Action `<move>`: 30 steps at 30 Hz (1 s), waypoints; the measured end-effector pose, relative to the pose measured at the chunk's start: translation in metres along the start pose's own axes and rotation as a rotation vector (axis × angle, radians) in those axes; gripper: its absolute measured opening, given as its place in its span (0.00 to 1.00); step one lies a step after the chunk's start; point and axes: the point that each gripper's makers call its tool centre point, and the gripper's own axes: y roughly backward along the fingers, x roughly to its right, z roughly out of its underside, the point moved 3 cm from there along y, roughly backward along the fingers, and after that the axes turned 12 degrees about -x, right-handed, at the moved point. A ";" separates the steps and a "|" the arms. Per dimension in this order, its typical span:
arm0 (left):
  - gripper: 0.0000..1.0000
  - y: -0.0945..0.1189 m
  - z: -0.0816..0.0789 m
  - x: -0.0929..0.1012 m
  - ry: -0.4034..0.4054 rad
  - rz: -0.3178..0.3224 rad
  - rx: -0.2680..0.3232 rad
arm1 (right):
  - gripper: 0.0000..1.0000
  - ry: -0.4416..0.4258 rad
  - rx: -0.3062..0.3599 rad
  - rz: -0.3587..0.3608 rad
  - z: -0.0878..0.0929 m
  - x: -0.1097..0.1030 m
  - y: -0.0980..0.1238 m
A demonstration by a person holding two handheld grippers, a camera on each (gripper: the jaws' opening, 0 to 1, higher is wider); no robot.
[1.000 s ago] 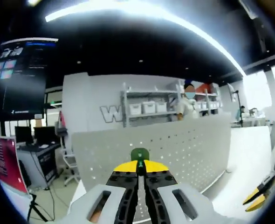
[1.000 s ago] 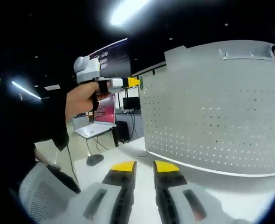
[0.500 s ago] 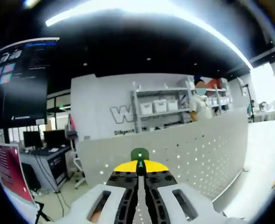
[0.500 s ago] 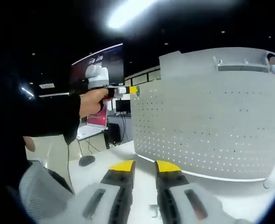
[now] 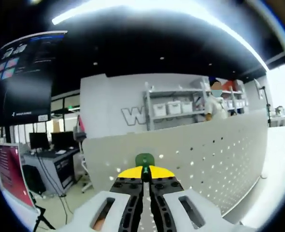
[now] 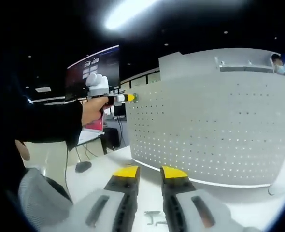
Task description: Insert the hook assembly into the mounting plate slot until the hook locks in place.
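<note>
Clearly the step in hand was the approach to the board, so I judged it on alignment. My left gripper (image 5: pixel 143 170) had its yellow-tipped jaws pressed together on the hook assembly (image 5: pixel 144 160), whose green head stood just past the tips, and it pointed at the upper left part of the perforated mounting plate (image 5: pixel 205 159). From the right gripper view I saw that same left gripper (image 6: pixel 127 97) held up by a hand (image 6: pixel 93 110) right at the plate's (image 6: pixel 215 130) near-left top corner, close to the surface, though I could not tell whether the hook touched a hole. My right gripper (image 6: pixel 148 173) hung low over the white table (image 6: pixel 108 164), jaws a little apart and holding nothing, with a few small metal parts (image 6: pixel 154 217) lying on the table beneath it. To do this well, I reckoned I should square the hook to one slot, push straight, and keep the plate framed.
</note>
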 end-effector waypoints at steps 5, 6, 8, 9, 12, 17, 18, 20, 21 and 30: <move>0.02 -0.005 0.003 -0.002 0.009 0.003 -0.005 | 0.15 -0.001 -0.010 -0.005 0.001 -0.001 -0.003; 0.02 -0.005 0.003 -0.002 0.010 0.002 -0.004 | 0.15 -0.001 -0.011 -0.005 0.001 -0.001 -0.004; 0.02 -0.006 0.002 -0.002 -0.001 0.002 0.003 | 0.15 -0.001 -0.014 -0.004 0.002 -0.001 -0.004; 0.02 -0.007 0.003 -0.002 -0.001 0.003 0.003 | 0.15 -0.002 -0.015 -0.004 0.002 0.000 -0.004; 0.02 -0.007 0.003 -0.001 -0.001 0.003 0.004 | 0.15 -0.004 -0.019 0.000 0.003 0.001 -0.004; 0.02 -0.008 0.003 -0.001 -0.023 -0.005 0.014 | 0.15 -0.005 -0.026 0.000 0.004 0.001 -0.004; 0.03 -0.008 0.003 -0.001 -0.037 -0.009 0.016 | 0.15 -0.005 -0.028 -0.002 0.005 0.000 -0.004; 0.03 -0.008 0.004 0.000 -0.059 -0.015 0.017 | 0.15 -0.006 -0.029 -0.002 0.005 0.000 -0.004; 0.03 -0.008 0.004 0.000 -0.064 -0.016 0.017 | 0.15 -0.007 -0.030 -0.002 0.005 0.000 -0.004; 0.03 -0.009 0.002 0.003 -0.203 -0.046 0.004 | 0.15 -0.014 -0.040 0.002 0.009 0.002 -0.003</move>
